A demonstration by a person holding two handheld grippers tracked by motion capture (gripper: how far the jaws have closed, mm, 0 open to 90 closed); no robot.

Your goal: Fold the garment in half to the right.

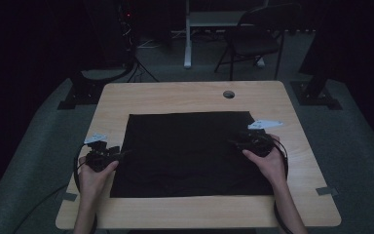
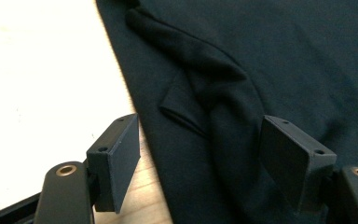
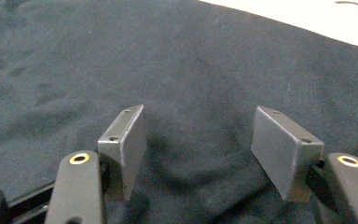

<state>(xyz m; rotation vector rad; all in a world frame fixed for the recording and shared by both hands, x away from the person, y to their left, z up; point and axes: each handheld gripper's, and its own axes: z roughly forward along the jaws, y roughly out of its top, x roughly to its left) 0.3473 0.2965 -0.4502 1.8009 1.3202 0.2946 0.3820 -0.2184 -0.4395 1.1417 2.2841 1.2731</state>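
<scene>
I find a black cloth (image 1: pixel 190 153) spread flat across the middle of the bench (image 1: pixel 195 95). My left tool (image 2: pixel 200 158) stands at its left edge, jaws apart over what looks like a folded sleeve (image 2: pixel 200 79). My right tool (image 3: pixel 198 149), jaws apart, is over the cloth's right part.

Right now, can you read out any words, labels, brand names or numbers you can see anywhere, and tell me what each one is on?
None: no readable text shows anywhere.
The black cloth is plain, with no print or tag showing.
The wooden table bears no lettering.
The left gripper and the right gripper show plain black jaws with screw holes, unmarked.
The grey plates on top of the grippers look blank, though they are small in the high view.
</scene>
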